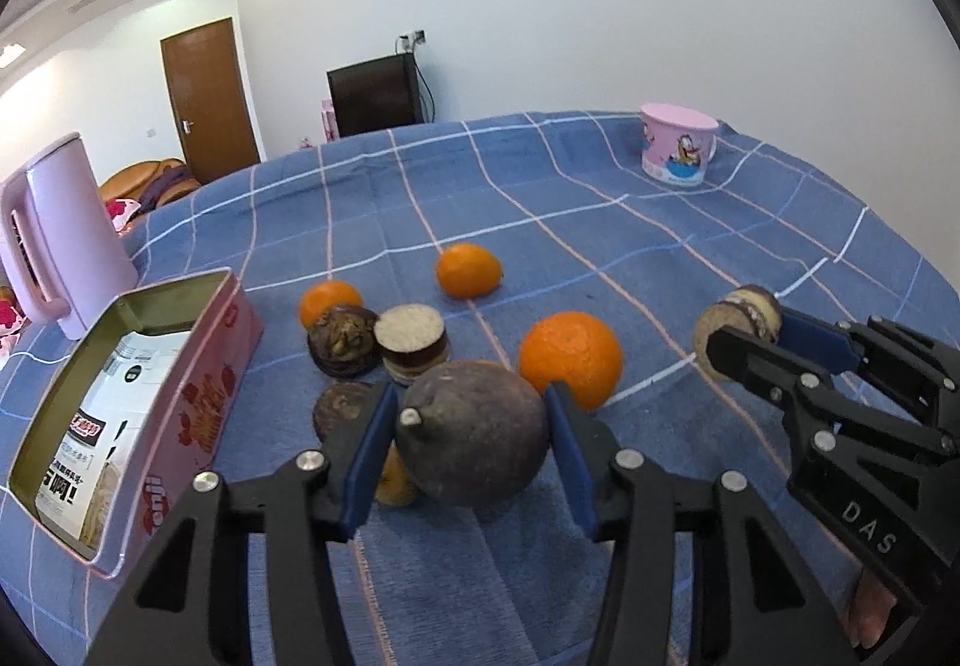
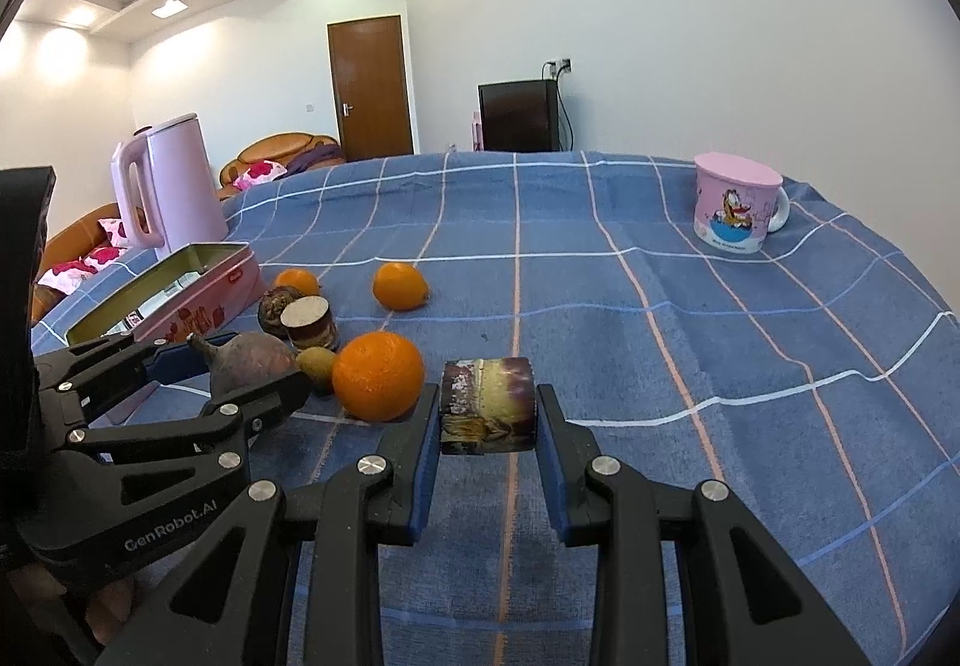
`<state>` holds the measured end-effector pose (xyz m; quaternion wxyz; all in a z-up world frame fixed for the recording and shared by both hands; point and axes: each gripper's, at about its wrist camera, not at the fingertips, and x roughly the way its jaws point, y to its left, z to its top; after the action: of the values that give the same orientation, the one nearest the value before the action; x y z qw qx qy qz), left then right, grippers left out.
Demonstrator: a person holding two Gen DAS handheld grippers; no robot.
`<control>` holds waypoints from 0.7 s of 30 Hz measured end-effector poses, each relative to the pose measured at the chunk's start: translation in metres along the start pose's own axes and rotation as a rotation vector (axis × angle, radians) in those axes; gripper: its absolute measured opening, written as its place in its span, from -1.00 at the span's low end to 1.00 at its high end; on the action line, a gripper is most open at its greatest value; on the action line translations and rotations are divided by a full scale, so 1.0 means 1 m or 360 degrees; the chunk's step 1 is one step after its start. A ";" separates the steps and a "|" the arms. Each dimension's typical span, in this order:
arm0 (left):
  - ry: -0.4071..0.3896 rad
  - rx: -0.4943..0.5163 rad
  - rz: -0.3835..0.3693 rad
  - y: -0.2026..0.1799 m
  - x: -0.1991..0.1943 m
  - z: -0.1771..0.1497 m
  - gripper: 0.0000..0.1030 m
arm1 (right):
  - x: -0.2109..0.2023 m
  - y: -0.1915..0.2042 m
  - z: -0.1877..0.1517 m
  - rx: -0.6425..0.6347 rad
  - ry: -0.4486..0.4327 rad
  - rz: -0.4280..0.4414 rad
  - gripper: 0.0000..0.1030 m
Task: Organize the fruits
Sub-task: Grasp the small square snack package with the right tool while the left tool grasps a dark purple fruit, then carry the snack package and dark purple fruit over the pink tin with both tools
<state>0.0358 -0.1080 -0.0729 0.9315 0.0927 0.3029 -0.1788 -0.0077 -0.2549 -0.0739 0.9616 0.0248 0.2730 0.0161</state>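
Your left tool (image 1: pixel 471 447) is clamped on the dark round fruit (image 1: pixel 474 432), held just in front of the big orange (image 1: pixel 570 357), with the open pink tin (image 1: pixel 129 408) to its left. Your right tool (image 2: pixel 486 408) grips a cut purple chunk (image 2: pixel 487 403) over the blue checked surface (image 2: pixel 690 366). Two smaller oranges (image 1: pixel 469 270) and other cut pieces (image 1: pixel 414 345) lie beyond.

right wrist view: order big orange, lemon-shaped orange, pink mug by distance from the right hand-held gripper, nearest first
1. Big orange, just left of the right hand-held gripper.
2. Lemon-shaped orange, farther back, left of centre.
3. Pink mug, far right, near the cloth's back edge.
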 end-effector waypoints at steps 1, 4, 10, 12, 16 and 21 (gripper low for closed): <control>-0.0011 -0.0007 0.0003 0.000 -0.001 0.000 0.02 | -0.001 0.000 0.000 -0.0003 -0.0008 0.0001 -0.39; -0.0049 -0.0037 0.0010 0.005 -0.005 0.000 0.02 | -0.003 0.000 0.000 -0.0010 -0.0031 0.0004 -0.39; -0.0116 -0.0086 0.0008 0.011 -0.011 -0.001 0.02 | -0.008 0.004 -0.001 -0.0040 -0.0093 0.0010 -0.39; -0.0134 -0.0097 0.0009 0.013 -0.013 -0.001 0.02 | -0.009 0.005 -0.001 -0.0050 -0.0110 0.0009 -0.39; -0.0172 -0.0113 0.0018 0.014 -0.017 -0.002 0.02 | -0.012 0.006 -0.002 -0.0064 -0.0139 0.0010 -0.39; -0.0217 -0.0124 0.0034 0.016 -0.021 -0.003 0.02 | -0.017 0.006 -0.003 -0.0070 -0.0181 0.0022 -0.39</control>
<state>0.0240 -0.0869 -0.0617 0.9547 0.0471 0.2445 -0.1630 -0.0236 -0.2495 -0.0677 0.9757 0.0064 0.2174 0.0275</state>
